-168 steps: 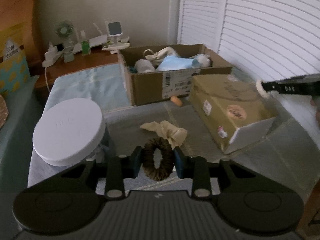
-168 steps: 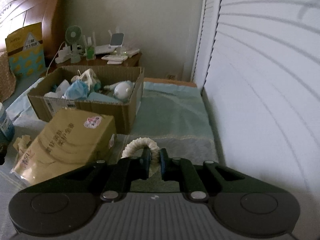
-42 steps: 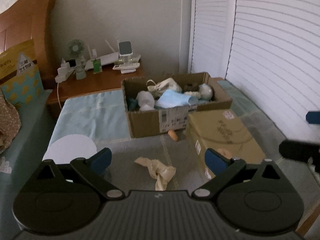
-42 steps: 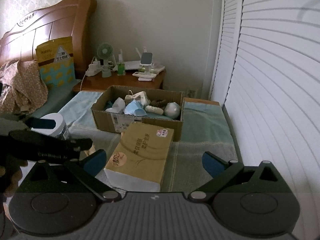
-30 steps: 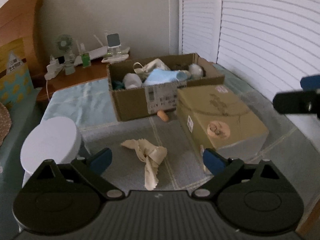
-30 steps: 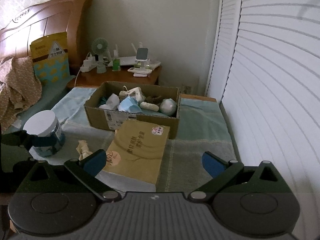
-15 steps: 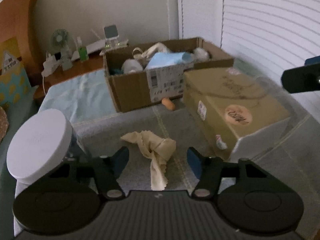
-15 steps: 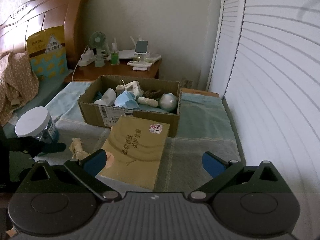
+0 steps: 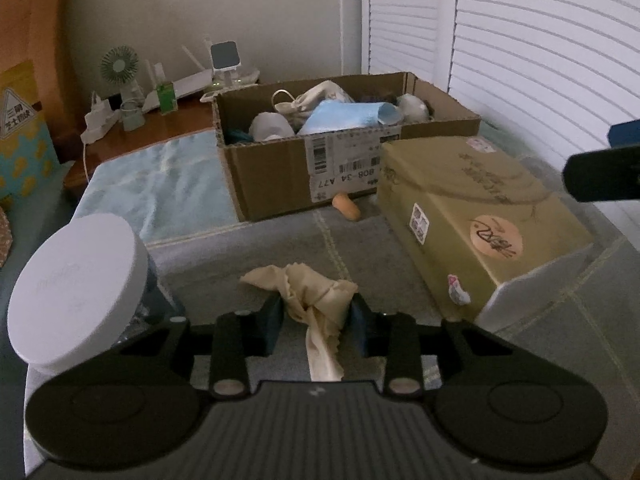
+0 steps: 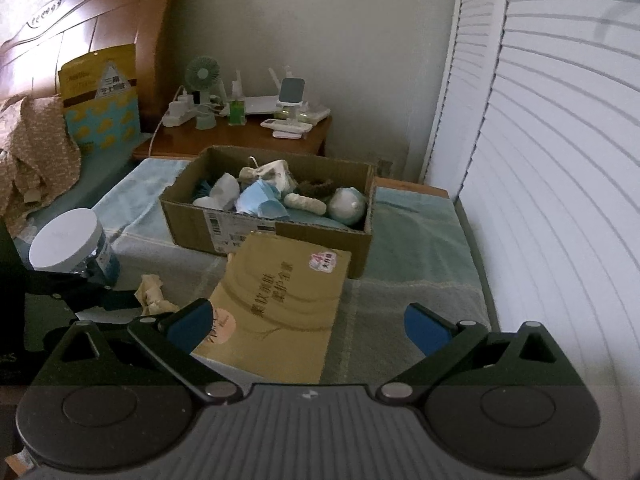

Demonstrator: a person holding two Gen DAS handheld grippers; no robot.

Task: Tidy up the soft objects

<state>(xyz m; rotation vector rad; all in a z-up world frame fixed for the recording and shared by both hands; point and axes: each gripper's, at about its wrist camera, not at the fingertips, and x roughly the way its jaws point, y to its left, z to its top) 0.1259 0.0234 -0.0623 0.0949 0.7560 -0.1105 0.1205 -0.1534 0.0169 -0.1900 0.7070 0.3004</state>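
Observation:
A crumpled beige cloth [image 9: 316, 300] lies on the grey-green bedcover, also seen as the cloth [image 10: 152, 292] in the right wrist view. My left gripper [image 9: 316, 320] is low over it, its jaws closing, and both blue pads touch the bunched cloth between them. My right gripper [image 10: 306, 324] stands open above the tan tissue pack [image 10: 280, 300], nothing between its fingers. An open cardboard box [image 9: 280, 176] behind holds soft items: a blue mask, pale socks, a scrunchie.
A white-lidded jar [image 9: 76, 288] stands close on the left. The tan tissue pack [image 9: 480, 216] lies on the right, a small orange piece [image 9: 347, 206] by the box. A cluttered nightstand [image 10: 240, 136] and louvred doors stand behind.
My left gripper's jaws have gone from wide apart to narrow, now closing on the beige cloth, and it has sunk closer. The right gripper stays open.

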